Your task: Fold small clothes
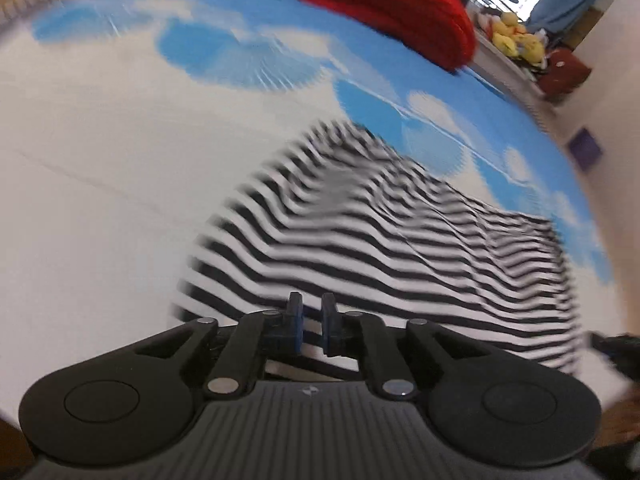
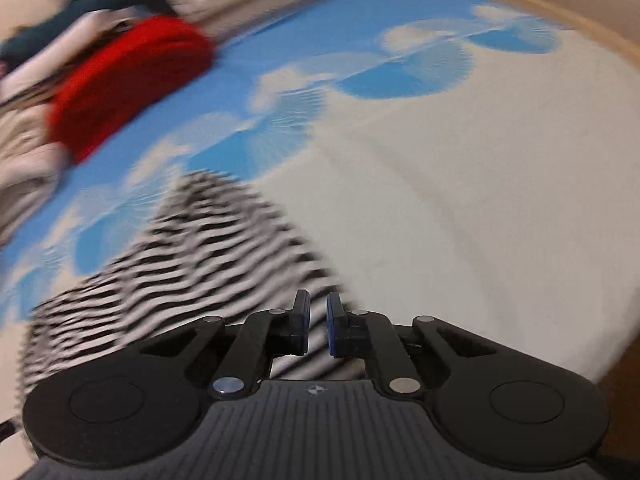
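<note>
Striped garment blurred; left gripper, right gripper each pinch its edge.

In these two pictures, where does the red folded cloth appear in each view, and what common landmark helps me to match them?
Left wrist view: the red folded cloth lies at the top, right of centre, on the far blue part of the sheet.
Right wrist view: the red folded cloth lies in the upper left.
Shared landmark: the black-and-white striped garment, spread just ahead of each gripper's fingers in both views.

Left gripper fingers pinch the striped garment — red cloth beyond.
</note>
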Tool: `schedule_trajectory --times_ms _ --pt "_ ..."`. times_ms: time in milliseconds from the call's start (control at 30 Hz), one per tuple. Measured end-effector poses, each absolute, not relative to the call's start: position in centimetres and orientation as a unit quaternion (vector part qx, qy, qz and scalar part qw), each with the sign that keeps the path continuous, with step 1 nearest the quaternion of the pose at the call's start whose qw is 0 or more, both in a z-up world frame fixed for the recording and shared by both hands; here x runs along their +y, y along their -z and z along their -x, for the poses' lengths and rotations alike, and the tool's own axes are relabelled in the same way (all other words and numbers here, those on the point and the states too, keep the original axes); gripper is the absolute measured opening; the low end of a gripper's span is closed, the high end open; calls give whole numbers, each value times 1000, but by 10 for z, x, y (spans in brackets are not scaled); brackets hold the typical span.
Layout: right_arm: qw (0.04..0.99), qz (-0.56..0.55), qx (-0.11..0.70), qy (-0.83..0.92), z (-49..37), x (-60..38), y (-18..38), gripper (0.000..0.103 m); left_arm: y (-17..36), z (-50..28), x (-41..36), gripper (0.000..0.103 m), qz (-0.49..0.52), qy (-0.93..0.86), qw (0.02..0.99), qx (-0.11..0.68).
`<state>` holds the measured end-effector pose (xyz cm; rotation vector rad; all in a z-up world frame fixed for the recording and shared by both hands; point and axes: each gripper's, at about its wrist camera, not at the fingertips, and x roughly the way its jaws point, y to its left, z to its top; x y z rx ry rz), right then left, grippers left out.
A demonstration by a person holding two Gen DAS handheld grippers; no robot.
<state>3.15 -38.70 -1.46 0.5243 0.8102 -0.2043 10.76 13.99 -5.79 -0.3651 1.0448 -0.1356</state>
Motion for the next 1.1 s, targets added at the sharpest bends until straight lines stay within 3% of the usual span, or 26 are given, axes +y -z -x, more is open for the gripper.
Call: schedule_trajectory --times_ms 100,200,300,400,500,667,900,1100 --pt "860 -260 435 57 -42 -380 35 10 81 -118 131 15 141 46 818 556" --pt "835 -217 495 105 -50 -382 58 10 77 -119 129 16 128 24 822 555" --pt "848 -219 470 109 -48 -383 45 10 52 -118 114 28 101 37 857 505" --pt "870 -226 431 74 -48 -377 32 16 43 -115 100 30 120 83 863 484" --pt "863 -226 449 55 -60 -367 43 22 51 -125 76 31 109 114 857 490" --pt "847 -168 497 86 -71 -348 56 23 73 -129 37 52 -24 104 852 513" --pt "904 -114 412 -5 -79 -297 27 26 53 -113 52 52 8 87 873 481" --pt "879 -112 463 -22 -102 -275 50 30 65 -108 87 52 48 74 856 510"
